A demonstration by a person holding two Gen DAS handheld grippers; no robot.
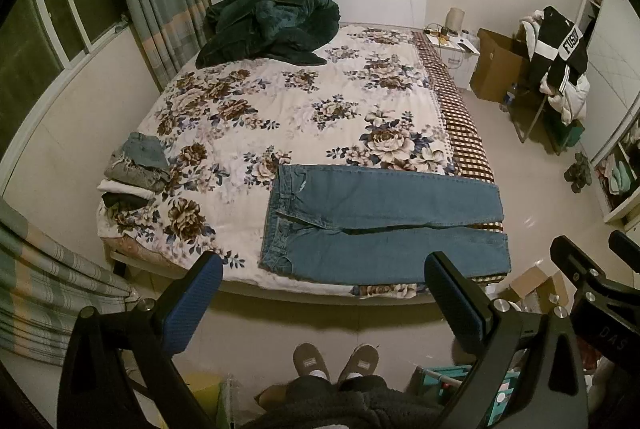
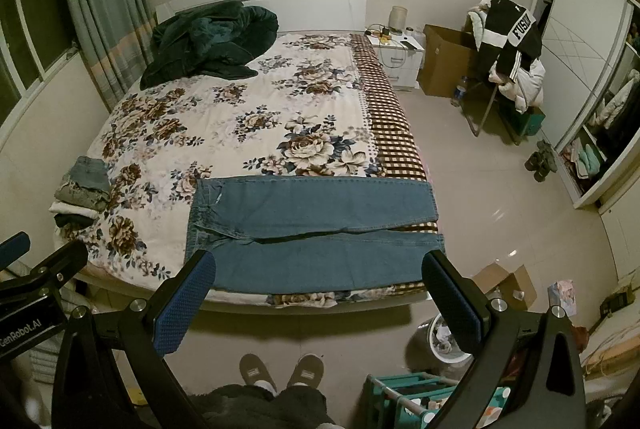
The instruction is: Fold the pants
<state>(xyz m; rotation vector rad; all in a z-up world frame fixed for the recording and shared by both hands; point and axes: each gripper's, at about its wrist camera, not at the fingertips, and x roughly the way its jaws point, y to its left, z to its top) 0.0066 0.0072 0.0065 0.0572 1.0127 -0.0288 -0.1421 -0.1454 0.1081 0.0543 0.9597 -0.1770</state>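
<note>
Blue jeans (image 1: 384,225) lie flat across the near end of the bed (image 1: 280,101), waistband to the left, legs running right; the near leg's hem is partly hidden behind a blue finger pad. Both the left gripper (image 1: 324,293) and the right gripper (image 2: 320,293) hang above the floor short of the bed, jaws spread wide with nothing between them. A stack of folded clothes (image 1: 134,173) sits at the bed's left edge, its lower layers hard to tell apart. The person's slippers (image 1: 336,361) show below, legs cut off.
</note>
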